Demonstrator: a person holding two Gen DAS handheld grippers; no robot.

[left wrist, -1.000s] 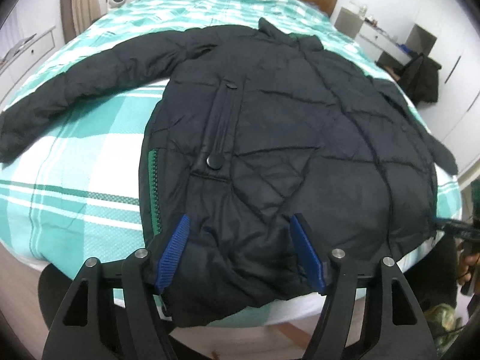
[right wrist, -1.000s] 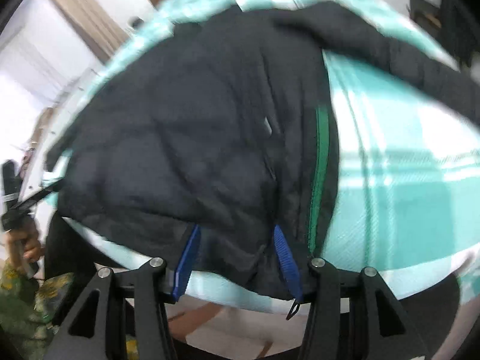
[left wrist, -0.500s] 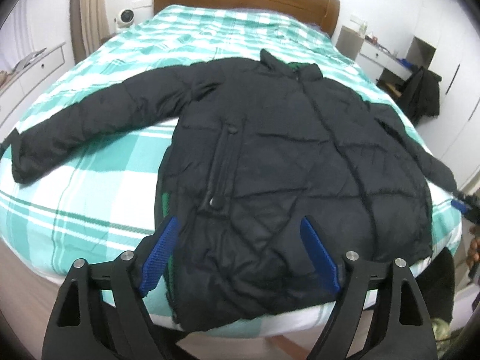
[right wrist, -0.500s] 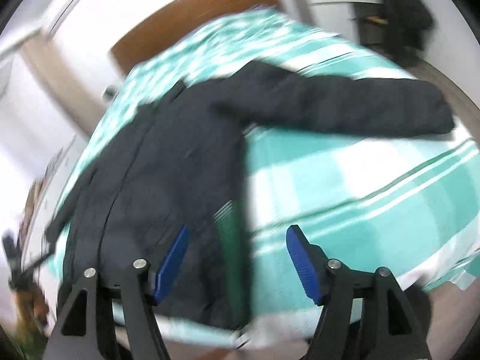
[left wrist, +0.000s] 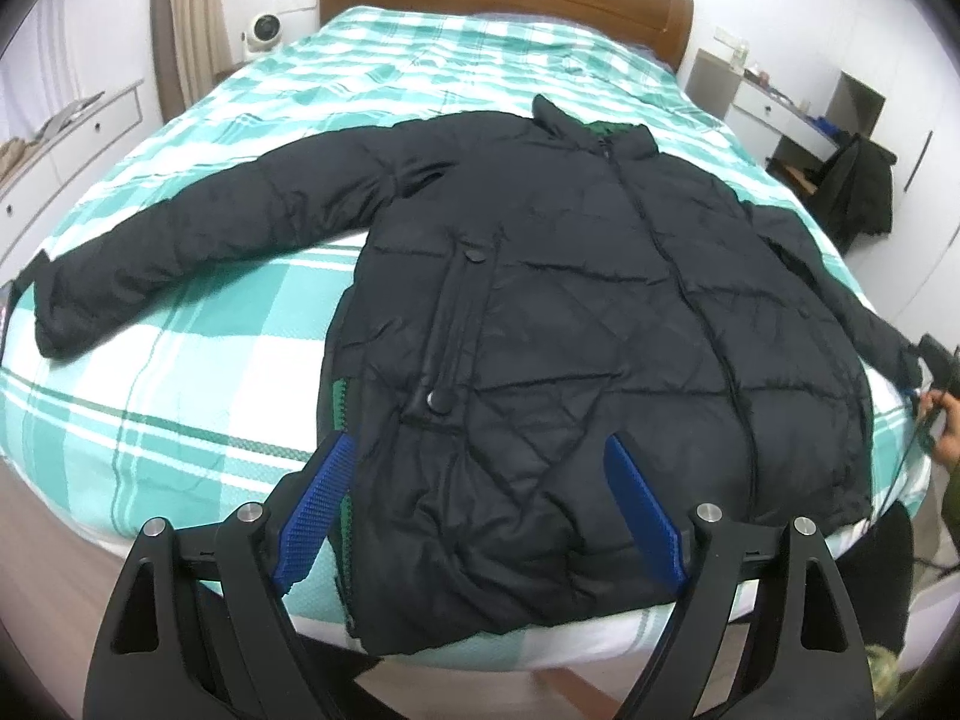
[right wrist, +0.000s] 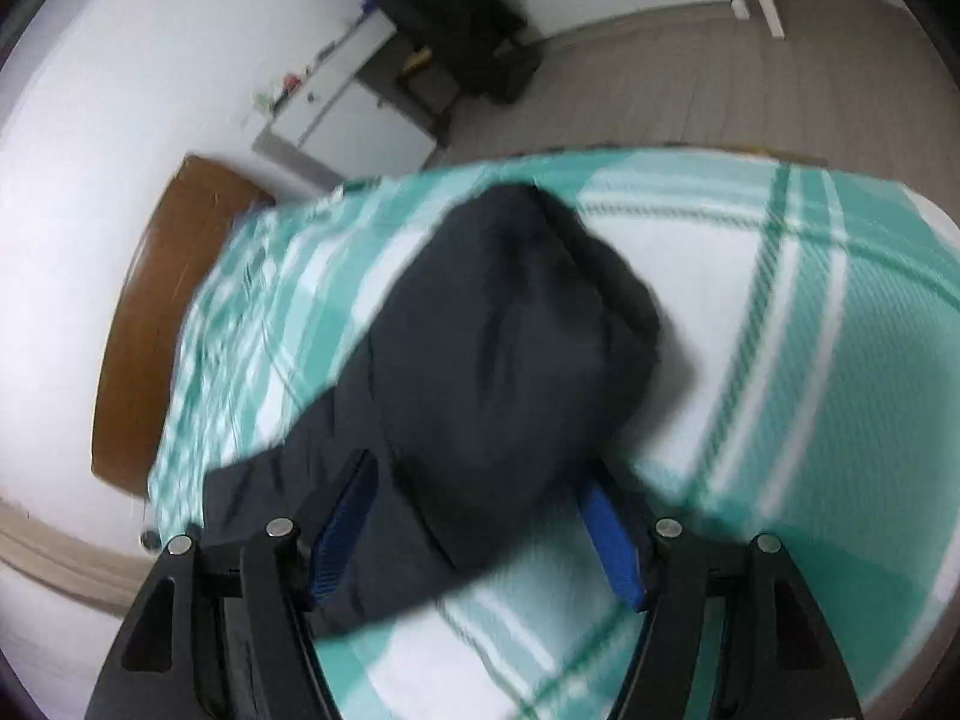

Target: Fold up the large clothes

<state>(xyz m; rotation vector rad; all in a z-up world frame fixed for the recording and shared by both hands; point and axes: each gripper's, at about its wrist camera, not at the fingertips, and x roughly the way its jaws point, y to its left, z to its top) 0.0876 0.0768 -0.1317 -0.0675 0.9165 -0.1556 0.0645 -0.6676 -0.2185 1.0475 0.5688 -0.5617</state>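
A large black quilted jacket (left wrist: 570,324) lies face up on the bed with both sleeves spread out; its left sleeve (left wrist: 198,228) stretches toward the bed's left edge. My left gripper (left wrist: 480,504) is open and empty, hovering above the jacket's hem. My right gripper (right wrist: 474,522) is open, its blue pads on either side of the right sleeve (right wrist: 510,348) near the cuff, not closed on it. In the left wrist view the right gripper (left wrist: 936,384) shows at the end of that sleeve.
The bed has a green and white checked cover (left wrist: 150,372) and a wooden headboard (left wrist: 504,0). A white nightstand (right wrist: 348,114) and a chair draped with dark clothes (right wrist: 456,30) stand to the right of the bed. A drawer unit (left wrist: 66,132) is at the left.
My left gripper has pulled back from the hem and opened wider. My right gripper let go of the hem and swung over to the right sleeve's cuff.
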